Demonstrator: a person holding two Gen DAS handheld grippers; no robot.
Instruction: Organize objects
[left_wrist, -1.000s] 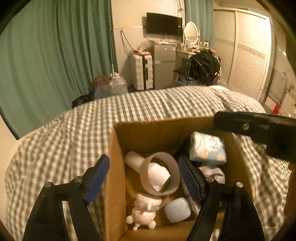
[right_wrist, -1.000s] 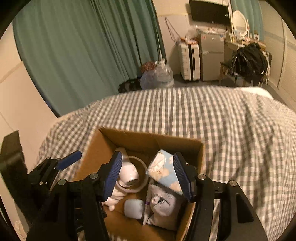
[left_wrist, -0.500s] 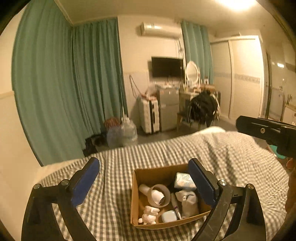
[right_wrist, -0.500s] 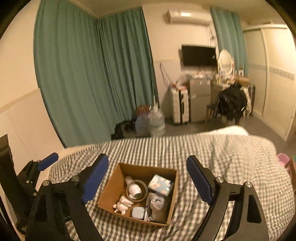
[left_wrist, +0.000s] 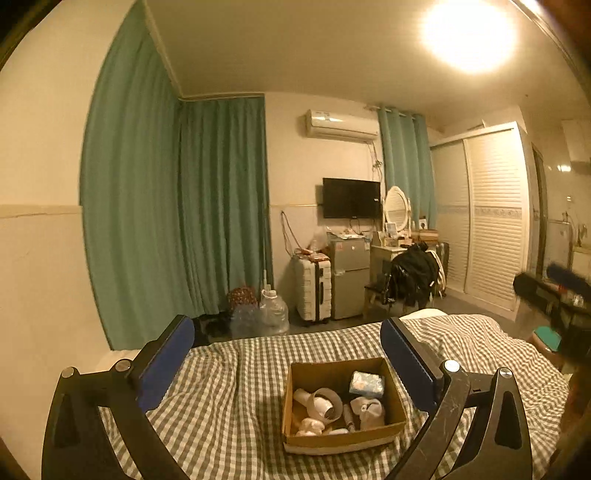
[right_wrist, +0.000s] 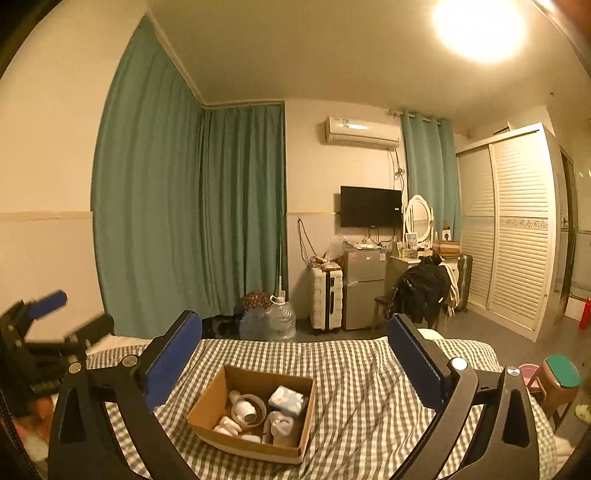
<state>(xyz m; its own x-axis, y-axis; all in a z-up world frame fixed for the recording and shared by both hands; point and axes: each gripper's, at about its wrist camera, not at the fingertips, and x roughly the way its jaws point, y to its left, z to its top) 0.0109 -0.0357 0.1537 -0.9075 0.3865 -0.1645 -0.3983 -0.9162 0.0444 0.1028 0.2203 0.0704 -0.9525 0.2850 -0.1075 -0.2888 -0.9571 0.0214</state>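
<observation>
Left wrist view: my left hand-held gripper (left_wrist: 286, 363) and right hand-held gripper (right_wrist: 293, 363) gape wide, empty; cardboard box (left_wrist: 341, 441) at six o'clock, apparently packed.

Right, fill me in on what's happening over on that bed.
A person holds a two-finger gripper in each hand. The left gripper and right gripper are both open, empty and raised well above the cardboard box on the checked bedspread. The box holds a tape roll, a tissue pack and other small white items.
</observation>
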